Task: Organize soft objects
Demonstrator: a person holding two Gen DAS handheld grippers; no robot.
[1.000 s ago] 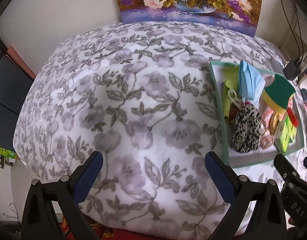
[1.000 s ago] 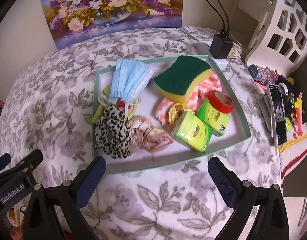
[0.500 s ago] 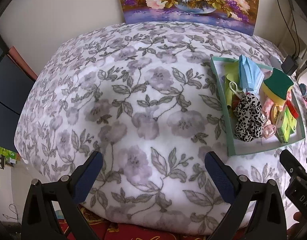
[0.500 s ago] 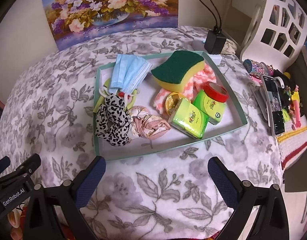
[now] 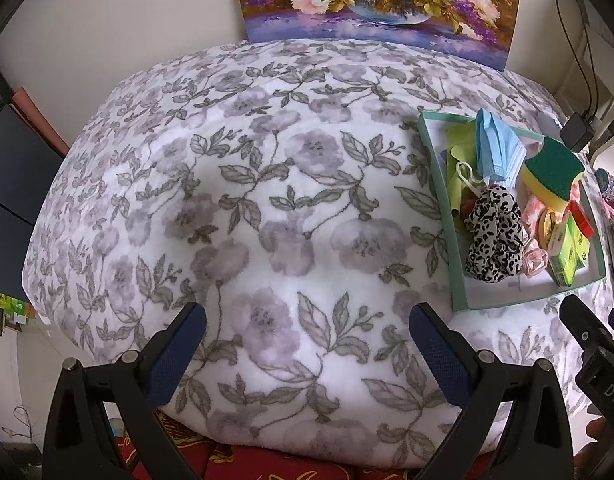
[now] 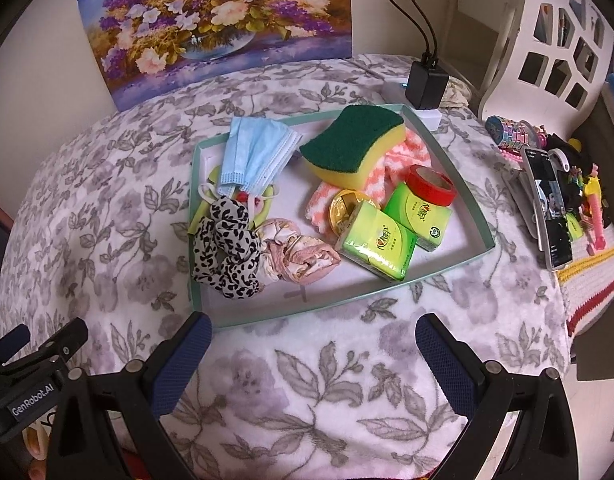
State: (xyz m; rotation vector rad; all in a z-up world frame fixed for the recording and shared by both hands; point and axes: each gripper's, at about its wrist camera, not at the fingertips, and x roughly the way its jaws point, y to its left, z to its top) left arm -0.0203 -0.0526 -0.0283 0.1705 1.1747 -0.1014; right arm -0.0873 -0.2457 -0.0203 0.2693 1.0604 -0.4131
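Observation:
A green-rimmed tray (image 6: 459,162) lies on the floral blanket. It holds a blue face mask (image 6: 259,152), a green-and-yellow sponge (image 6: 353,142), a leopard scrunchie (image 6: 227,248), a pink scrunchie (image 6: 299,254), an orange-white fuzzy cloth (image 6: 403,160), two green tissue packs (image 6: 377,242), a red tape roll (image 6: 429,184) and a gold coin (image 6: 347,204). My right gripper (image 6: 313,350) is open and empty in front of the tray. My left gripper (image 5: 307,340) is open and empty over bare blanket, with the tray (image 5: 439,184) to its right.
A flower painting (image 6: 219,20) leans on the back wall. A black charger (image 6: 427,84) with cables sits behind the tray. A phone (image 6: 547,208) and small toys lie at the right, by a white chair (image 6: 559,36). The blanket (image 5: 247,200) spreads left.
Both grippers have drawn back and up from the table, so the tray looks smaller and farther. Nothing in the tray has moved.

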